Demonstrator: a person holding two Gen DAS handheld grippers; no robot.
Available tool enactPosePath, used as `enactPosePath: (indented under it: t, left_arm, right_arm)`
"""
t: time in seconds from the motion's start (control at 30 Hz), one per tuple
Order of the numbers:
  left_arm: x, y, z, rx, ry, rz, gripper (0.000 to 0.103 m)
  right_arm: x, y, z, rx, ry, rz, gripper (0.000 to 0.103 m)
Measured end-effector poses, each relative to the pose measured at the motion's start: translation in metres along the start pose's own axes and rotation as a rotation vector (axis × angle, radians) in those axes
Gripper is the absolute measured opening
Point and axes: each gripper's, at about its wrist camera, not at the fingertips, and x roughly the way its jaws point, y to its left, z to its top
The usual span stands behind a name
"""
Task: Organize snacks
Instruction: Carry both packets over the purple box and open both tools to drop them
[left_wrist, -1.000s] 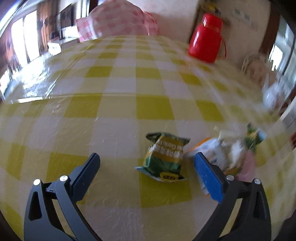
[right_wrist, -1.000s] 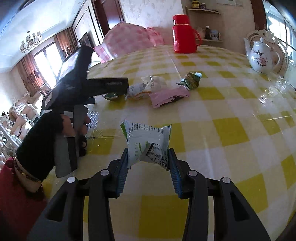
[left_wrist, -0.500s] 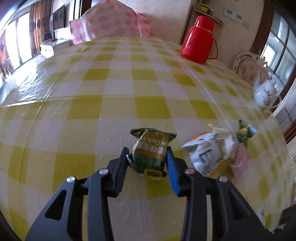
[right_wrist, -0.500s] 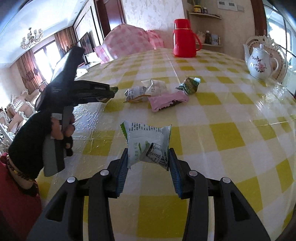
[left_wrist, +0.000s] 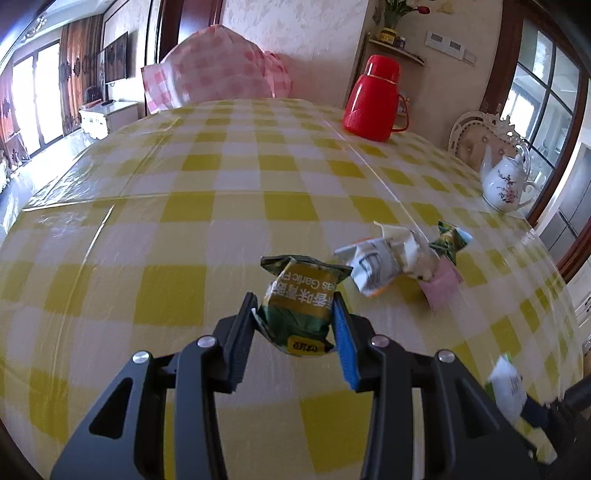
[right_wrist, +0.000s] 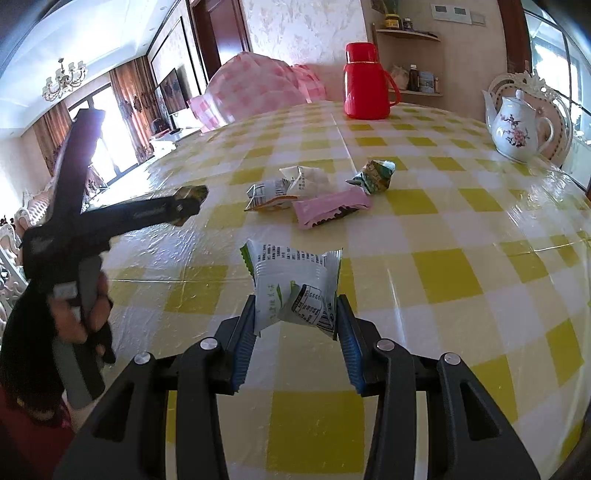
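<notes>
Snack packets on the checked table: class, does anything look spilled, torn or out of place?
Nothing spilled or torn. Four loose packets lie in an untidy, overlapping cluster mid-table, the pink packet partly under others. Each gripper holds one sealed packet.

Green snack packet (left_wrist: 301, 308) — reads "Garlic", upside down.

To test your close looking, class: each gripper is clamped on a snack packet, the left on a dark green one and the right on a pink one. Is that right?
Not quite. The left gripper does clamp the dark green packet, but the right gripper clamps a white packet with green print, as the right wrist view shows. The pink packet lies on the table.
</notes>
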Motion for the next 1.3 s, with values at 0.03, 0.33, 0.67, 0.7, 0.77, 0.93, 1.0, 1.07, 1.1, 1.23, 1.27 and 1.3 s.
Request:
enactPosePath:
  t: [0.03, 0.33, 0.67, 0.7, 0.77, 0.93, 1.0, 1.07, 1.1, 1.23, 1.27, 1.3]
  left_arm:
    - [-0.005, 0.000, -0.004, 0.002, -0.007, 0.002, 0.041]
    - [-0.041, -0.005, -0.034, 0.022, -0.053, -0.007, 0.041]
    - [-0.065, -0.002, -0.062, 0.009, -0.079, 0.003, 0.041]
    - [-0.070, -0.002, -0.065, 0.010, -0.089, 0.009, 0.041]
    - [-0.080, -0.002, -0.071, 0.010, -0.100, 0.008, 0.041]
    - [-0.108, -0.004, -0.087, 0.029, -0.133, 0.000, 0.041]
    - [-0.120, -0.005, -0.095, 0.047, -0.137, 0.005, 0.041]
    - [-0.132, -0.002, -0.102, 0.058, -0.135, 0.006, 0.041]
    - [-0.137, -0.001, -0.105, 0.061, -0.135, 0.011, 0.041]
    - [-0.158, 0.007, -0.115, 0.079, -0.131, 0.039, 0.041]
    - [-0.165, 0.009, -0.120, 0.093, -0.132, 0.049, 0.041]
    - [-0.171, 0.011, -0.124, 0.103, -0.135, 0.056, 0.041]
  right_arm:
    - [0.000, 0.000, 0.000, 0.000, 0.000, -0.001, 0.042]
    - [0.000, 0.000, -0.001, 0.009, -0.004, -0.018, 0.042]
    - [-0.014, 0.000, -0.008, 0.052, -0.042, -0.034, 0.042]
    - [-0.016, 0.000, -0.009, 0.061, -0.048, -0.033, 0.042]
    - [-0.020, 0.002, -0.011, 0.068, -0.056, -0.033, 0.042]
    - [-0.032, 0.013, -0.021, 0.072, -0.072, -0.014, 0.042]
    - [-0.038, 0.018, -0.027, 0.077, -0.078, 0.001, 0.042]
    - [-0.045, 0.024, -0.032, 0.085, -0.089, 0.018, 0.042]
    - [-0.049, 0.028, -0.034, 0.086, -0.095, 0.025, 0.042]
    - [-0.061, 0.042, -0.043, 0.090, -0.110, 0.061, 0.042]
    - [-0.063, 0.046, -0.045, 0.088, -0.111, 0.071, 0.042]
    - [-0.066, 0.052, -0.048, 0.085, -0.113, 0.080, 0.042]
